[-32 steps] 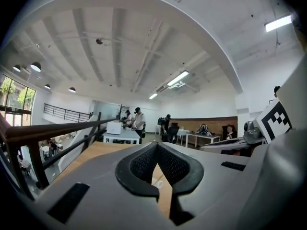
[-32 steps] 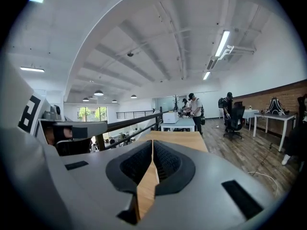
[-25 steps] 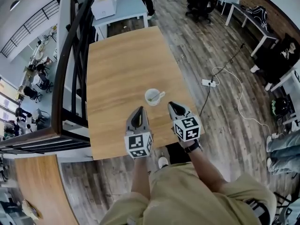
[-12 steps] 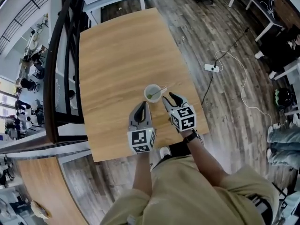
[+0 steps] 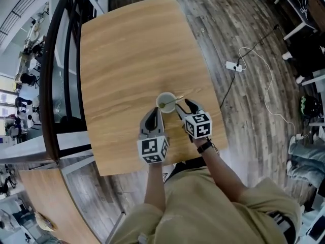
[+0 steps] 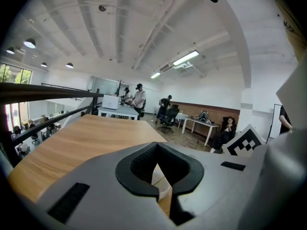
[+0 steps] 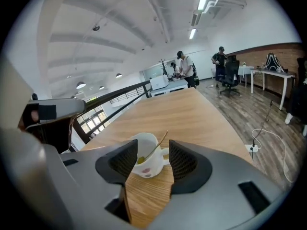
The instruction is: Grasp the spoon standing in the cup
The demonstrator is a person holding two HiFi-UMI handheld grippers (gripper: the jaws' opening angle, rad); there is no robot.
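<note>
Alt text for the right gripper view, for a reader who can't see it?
A white cup holding a tilted spoon stands on a wooden table just ahead of the right hand-held gripper, whose jaws are opening with nothing gripped between them.

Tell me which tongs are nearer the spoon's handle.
Right. The right tongs, jaws opening with nothing between them yet, sit just short of the spoon handle; the left tongs sit at the cup's opposite side.
</note>
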